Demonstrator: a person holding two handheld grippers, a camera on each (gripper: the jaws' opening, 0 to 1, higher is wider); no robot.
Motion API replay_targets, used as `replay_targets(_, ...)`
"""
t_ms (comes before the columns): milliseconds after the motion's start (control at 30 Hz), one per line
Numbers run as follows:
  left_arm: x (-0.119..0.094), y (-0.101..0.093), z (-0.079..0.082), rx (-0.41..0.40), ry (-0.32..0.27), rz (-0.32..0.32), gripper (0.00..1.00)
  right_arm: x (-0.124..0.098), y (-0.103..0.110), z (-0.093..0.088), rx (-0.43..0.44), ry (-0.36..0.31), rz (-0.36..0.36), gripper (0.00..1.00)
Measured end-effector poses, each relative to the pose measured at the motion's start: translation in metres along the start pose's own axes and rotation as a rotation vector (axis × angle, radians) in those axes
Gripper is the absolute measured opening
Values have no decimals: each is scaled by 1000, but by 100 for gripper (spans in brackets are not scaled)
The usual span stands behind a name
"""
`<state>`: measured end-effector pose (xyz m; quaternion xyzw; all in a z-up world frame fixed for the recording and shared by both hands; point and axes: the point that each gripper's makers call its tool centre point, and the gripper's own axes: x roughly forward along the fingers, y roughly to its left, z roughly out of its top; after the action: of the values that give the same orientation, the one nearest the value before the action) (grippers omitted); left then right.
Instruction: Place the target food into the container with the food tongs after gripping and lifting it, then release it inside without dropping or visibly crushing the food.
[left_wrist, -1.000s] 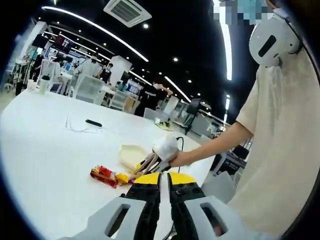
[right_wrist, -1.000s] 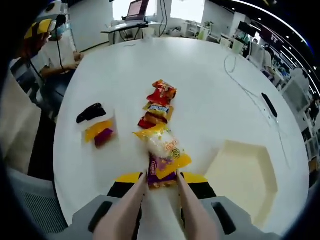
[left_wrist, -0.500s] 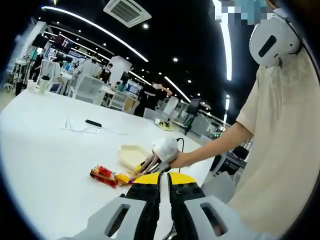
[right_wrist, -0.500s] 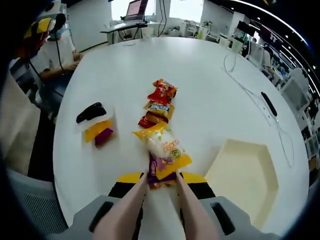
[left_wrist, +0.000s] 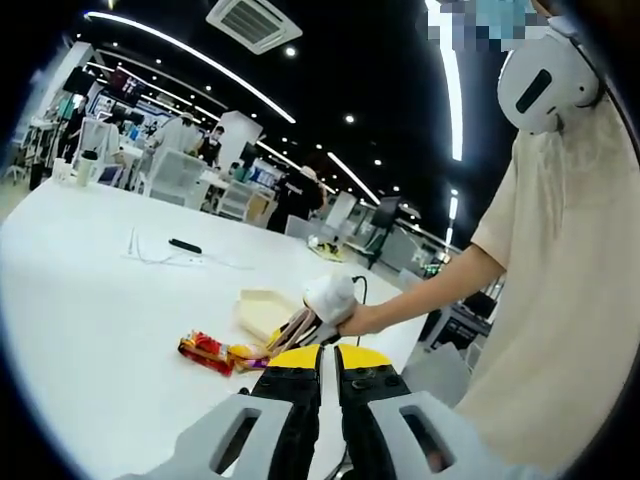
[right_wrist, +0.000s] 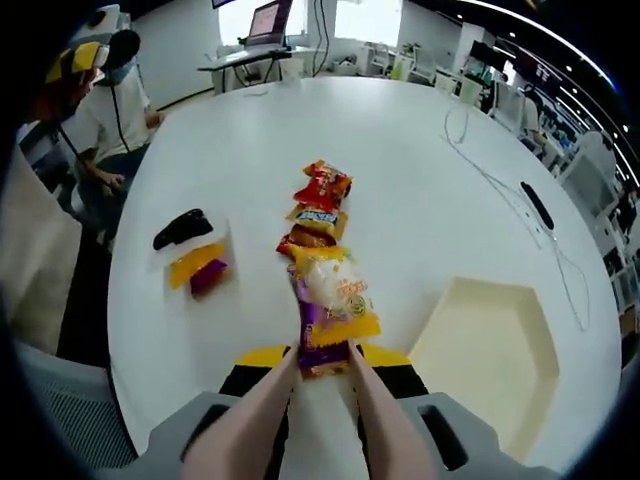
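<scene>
In the right gripper view, my right gripper (right_wrist: 322, 362) is shut on pale pink food tongs (right_wrist: 372, 400). The tong tips pinch the near end of a yellow and purple bun packet (right_wrist: 330, 295), which lies tilted among the snacks on the white table (right_wrist: 400, 200). The cream, empty container (right_wrist: 490, 360) sits to the right of it. In the left gripper view, my left gripper (left_wrist: 322, 362) is shut on nothing, held above the table edge. Beyond it a hand holds the right gripper (left_wrist: 330, 296) with the tongs (left_wrist: 298, 326) down at the snacks (left_wrist: 205, 348), beside the container (left_wrist: 262, 304).
A row of snack packets lies past the held one: a red packet (right_wrist: 322, 183) and a blue-orange one (right_wrist: 316, 217). A black object (right_wrist: 182, 226) on yellow and purple cards rests to the left. A cable (right_wrist: 470, 140) and a black pen (right_wrist: 537, 206) lie far right. A seated person (right_wrist: 105, 105) is at the table's left.
The bun packet has swung a little in the tongs, its far end now nearer the snack row. The left gripper has stayed where it was.
</scene>
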<state>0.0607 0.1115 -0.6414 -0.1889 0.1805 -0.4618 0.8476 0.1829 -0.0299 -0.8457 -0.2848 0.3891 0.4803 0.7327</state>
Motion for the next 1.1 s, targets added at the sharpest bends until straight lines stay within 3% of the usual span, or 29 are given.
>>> replay_targets(800, 5, -1, -3, -5, 6, -13, 3, -5, 5, 2, 38, -12, -4, 20)
replay_targets(967, 6, -2, -2, -1, 5, -17, 3, -5, 6, 4, 42, -22, 0, 26)
replay_targets(1100, 4, -2, -2, 0, 3, -14, 3, -5, 14, 12, -20, -36, 13, 28)
